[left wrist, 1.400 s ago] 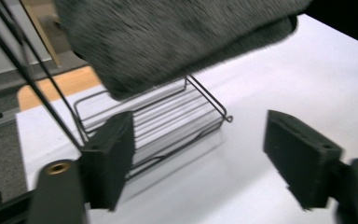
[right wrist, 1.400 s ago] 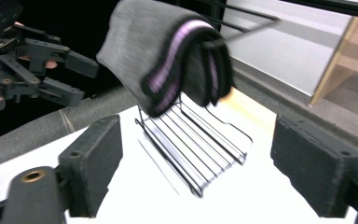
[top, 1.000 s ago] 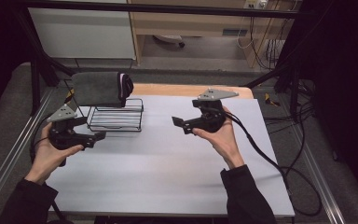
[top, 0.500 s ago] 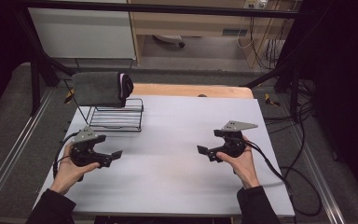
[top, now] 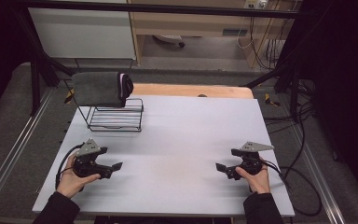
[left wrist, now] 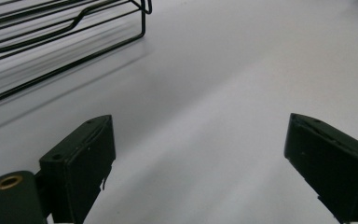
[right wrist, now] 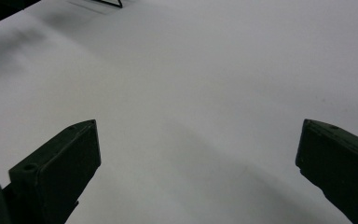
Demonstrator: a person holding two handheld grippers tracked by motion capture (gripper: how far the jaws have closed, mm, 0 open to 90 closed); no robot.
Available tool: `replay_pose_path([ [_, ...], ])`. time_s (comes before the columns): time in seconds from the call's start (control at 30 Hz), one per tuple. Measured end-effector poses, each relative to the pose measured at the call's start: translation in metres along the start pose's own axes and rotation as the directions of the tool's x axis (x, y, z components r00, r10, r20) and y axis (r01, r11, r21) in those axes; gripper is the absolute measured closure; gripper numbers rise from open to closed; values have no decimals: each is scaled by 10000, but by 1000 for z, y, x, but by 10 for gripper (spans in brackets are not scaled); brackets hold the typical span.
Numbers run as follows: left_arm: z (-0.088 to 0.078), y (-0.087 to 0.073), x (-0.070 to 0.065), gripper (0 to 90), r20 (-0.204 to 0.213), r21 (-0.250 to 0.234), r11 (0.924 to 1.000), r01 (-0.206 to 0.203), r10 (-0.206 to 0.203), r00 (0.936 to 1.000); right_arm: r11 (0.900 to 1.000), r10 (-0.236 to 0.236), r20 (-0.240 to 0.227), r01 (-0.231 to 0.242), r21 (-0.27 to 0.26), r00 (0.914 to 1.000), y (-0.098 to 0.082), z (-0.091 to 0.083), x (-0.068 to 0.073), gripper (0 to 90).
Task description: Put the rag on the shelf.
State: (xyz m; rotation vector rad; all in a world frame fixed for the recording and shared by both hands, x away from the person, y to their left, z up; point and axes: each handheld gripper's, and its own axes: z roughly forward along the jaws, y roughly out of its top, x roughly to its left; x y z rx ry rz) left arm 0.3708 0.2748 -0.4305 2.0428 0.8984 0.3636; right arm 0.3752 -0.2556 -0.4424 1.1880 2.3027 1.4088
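Grey folded towel (top: 98, 88) lies draped over the top of the black wire rack (top: 116, 120) at the far left of the white table (top: 186, 140). Left gripper (top: 115, 166) rests low near the table's front left, jaws spread wide and empty. Right gripper (top: 220, 168) sits at the front right, jaws likewise wide, both well apart from the rack.

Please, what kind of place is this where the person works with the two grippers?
Probably a lab or workshop set up for recording, not a home. A white table stands inside a black metal frame, loose cables run over the floor behind it, and a wire rack carries a folded grey cloth.
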Motion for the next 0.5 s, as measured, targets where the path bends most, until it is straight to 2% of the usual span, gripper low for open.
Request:
replay_pose_path([
  [0.23,3,-8,0,95,-13,236,9995,-224,224,9997,9998,-55,172,52,175,9998,-17,-8,-6,8],
  [0.33,3,-11,-1,95,-48,324,9992,-232,234,9997,9998,105,181,-108,139,9998,-20,-10,-7,8],
  [0.5,1,-14,1,95,-83,290,9995,-156,158,9998,9997,102,202,-106,213,9997,-21,-10,-8,8],
])
